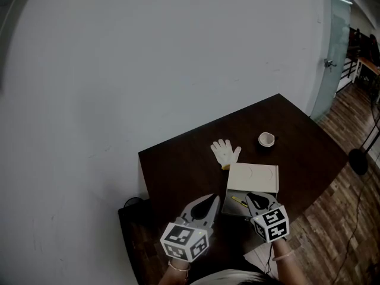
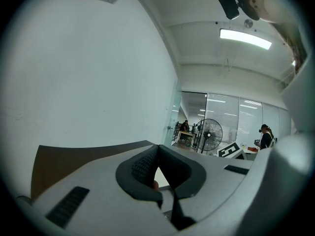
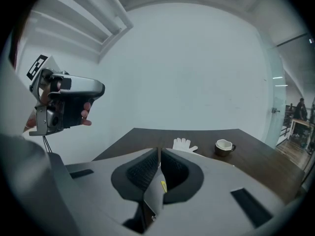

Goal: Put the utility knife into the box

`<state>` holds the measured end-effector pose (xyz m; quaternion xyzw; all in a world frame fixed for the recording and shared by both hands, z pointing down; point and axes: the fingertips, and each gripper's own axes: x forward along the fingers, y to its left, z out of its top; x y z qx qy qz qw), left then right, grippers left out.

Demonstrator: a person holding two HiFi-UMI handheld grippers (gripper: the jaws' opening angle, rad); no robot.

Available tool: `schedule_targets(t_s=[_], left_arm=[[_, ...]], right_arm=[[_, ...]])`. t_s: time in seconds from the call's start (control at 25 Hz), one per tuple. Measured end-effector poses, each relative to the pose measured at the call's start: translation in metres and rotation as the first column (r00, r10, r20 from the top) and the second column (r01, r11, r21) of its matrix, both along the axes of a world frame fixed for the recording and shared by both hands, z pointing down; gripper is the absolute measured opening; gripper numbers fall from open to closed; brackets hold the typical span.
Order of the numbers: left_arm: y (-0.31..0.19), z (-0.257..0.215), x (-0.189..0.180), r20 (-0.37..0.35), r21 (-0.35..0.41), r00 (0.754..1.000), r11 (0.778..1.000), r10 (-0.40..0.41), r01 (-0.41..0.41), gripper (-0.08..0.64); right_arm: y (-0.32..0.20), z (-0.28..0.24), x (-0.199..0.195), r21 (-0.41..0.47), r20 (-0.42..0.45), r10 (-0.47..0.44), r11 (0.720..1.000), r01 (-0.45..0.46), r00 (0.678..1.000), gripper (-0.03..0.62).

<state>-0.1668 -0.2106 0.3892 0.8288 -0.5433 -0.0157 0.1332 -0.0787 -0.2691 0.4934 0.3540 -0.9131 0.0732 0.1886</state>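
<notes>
Lying aslant in the open cardboard box (image 1: 252,178), the yellow utility knife (image 1: 238,200) looks to us already delivered. Our right gripper (image 1: 249,195) hovers just above it, jaws drawn together on nothing. Our left gripper (image 1: 215,198), beside the box, is likewise closed and empty. We judge that a careless withdrawal could snag the box wall and tip the knife onto the table (image 1: 178,165).

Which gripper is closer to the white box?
The right one. The right gripper is at the near edge of the box, with its jaws pinched on a thin flap. The left gripper is off to the box's left, shut and empty.
</notes>
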Motion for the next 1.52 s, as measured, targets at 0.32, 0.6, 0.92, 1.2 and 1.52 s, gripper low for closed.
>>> schedule_targets(t_s=[0.32,0.6,0.92,1.2,1.52], left_arm=[[-0.003,-0.003,0.008,-0.001,0.005,1.000,1.000,0.020,-0.020,0.017],[-0.007,-0.001,0.018,0.008,-0.001,0.999,0.999,0.042,-0.042,0.017],[-0.012,0.001,0.036,0.015,-0.016,0.997,0.997,0.074,-0.074,0.017],[-0.018,0.008,0.053,0.022,-0.032,0.994,0.994,0.108,-0.107,0.017],[-0.024,0.011,0.065,0.035,-0.039,0.992,0.992,0.125,-0.124,0.017]], right_arm=[[0.011,-0.033,0.014,0.050,0.049,0.037,0.998,-0.039,0.998,0.015],[0.016,-0.047,0.026,0.056,0.096,0.064,0.996,-0.070,0.993,0.009],[0.018,-0.047,0.052,0.044,0.105,0.111,0.992,-0.116,0.988,0.008],[0.018,-0.043,0.071,0.041,0.106,0.146,0.988,-0.151,0.984,0.008],[0.017,-0.053,0.085,0.066,0.104,0.169,0.982,-0.177,0.980,0.008]])
